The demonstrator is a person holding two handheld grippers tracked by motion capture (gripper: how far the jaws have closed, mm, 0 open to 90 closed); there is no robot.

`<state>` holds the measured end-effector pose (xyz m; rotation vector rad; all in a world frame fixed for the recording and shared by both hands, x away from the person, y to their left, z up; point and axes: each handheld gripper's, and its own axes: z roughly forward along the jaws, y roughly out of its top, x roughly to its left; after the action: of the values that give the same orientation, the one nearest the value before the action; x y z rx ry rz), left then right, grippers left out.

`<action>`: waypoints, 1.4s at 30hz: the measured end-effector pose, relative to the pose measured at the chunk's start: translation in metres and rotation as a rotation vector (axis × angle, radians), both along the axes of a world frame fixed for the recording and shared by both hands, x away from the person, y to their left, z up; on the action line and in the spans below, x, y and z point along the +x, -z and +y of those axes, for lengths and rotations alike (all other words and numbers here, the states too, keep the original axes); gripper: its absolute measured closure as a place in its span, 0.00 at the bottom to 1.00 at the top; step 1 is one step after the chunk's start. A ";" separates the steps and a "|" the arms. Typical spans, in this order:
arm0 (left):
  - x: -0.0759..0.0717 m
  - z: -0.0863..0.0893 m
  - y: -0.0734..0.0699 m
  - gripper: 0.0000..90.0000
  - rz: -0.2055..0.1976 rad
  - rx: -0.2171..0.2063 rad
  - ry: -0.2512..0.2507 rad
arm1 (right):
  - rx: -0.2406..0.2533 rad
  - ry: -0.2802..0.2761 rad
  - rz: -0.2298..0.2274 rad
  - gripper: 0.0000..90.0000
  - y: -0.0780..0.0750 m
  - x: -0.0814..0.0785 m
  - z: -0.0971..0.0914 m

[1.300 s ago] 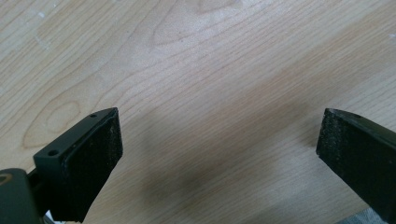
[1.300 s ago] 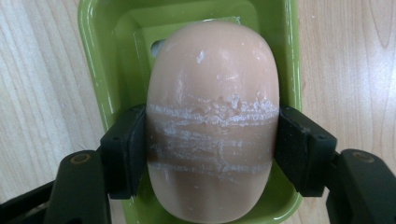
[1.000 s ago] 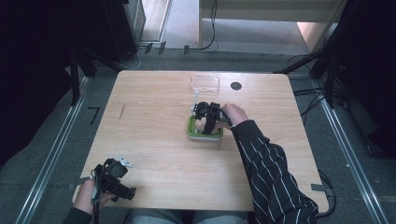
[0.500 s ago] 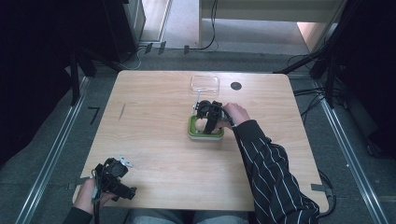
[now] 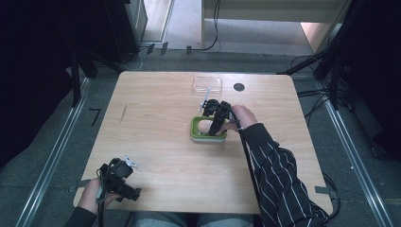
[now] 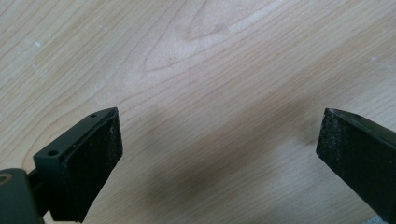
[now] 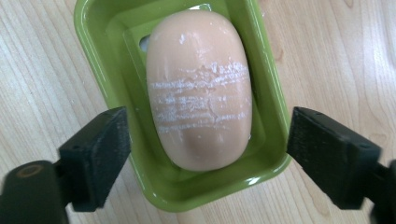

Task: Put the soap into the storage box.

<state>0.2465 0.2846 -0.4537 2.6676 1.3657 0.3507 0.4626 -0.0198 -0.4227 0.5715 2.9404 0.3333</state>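
Note:
A peach bar of soap point(image 7: 198, 88), streaked white, lies in a green soap dish point(image 7: 93, 28) on the wooden table. My right gripper point(image 7: 208, 126) hovers just over it. Its jaws have just been opening and now stand wider than the dish, one on each side, with the pads clear of the soap and the rim. In the high view this gripper point(image 5: 215, 120) covers most of the dish point(image 5: 196, 134) at mid-table. My left gripper point(image 5: 120, 182) rests near the front left corner. It point(image 6: 219, 126) is open over bare wood.
A clear plastic lid or box point(image 5: 207, 84) lies at the back of the table, with a round black cable hole point(image 5: 239, 87) beside it. The table's left half is bare wood point(image 5: 142, 123). Dark floor and cables surround the table.
The right gripper stays over the dish and has shifted slightly, so a little more of the soap shows beside it. The left gripper has not moved.

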 end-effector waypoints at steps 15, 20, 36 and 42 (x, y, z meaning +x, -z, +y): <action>0.005 -0.008 -0.001 0.01 0.002 0.000 0.025 | 0.045 0.090 0.035 0.02 -0.008 -0.008 -0.019; 0.007 -0.010 -0.001 0.01 0.004 0.004 0.035 | 0.044 0.122 0.037 0.01 -0.009 -0.014 -0.029; 0.011 -0.019 -0.002 0.01 -0.001 0.005 0.067 | 0.050 0.201 0.020 0.01 -0.015 -0.040 -0.059; 0.013 -0.021 -0.001 0.01 0.003 0.004 0.077 | 0.048 0.221 0.030 0.01 -0.015 -0.049 -0.070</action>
<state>0.2590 0.2631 -0.4522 2.7157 1.2604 0.3417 0.4135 -0.0901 -0.4076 0.9052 2.8663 0.3727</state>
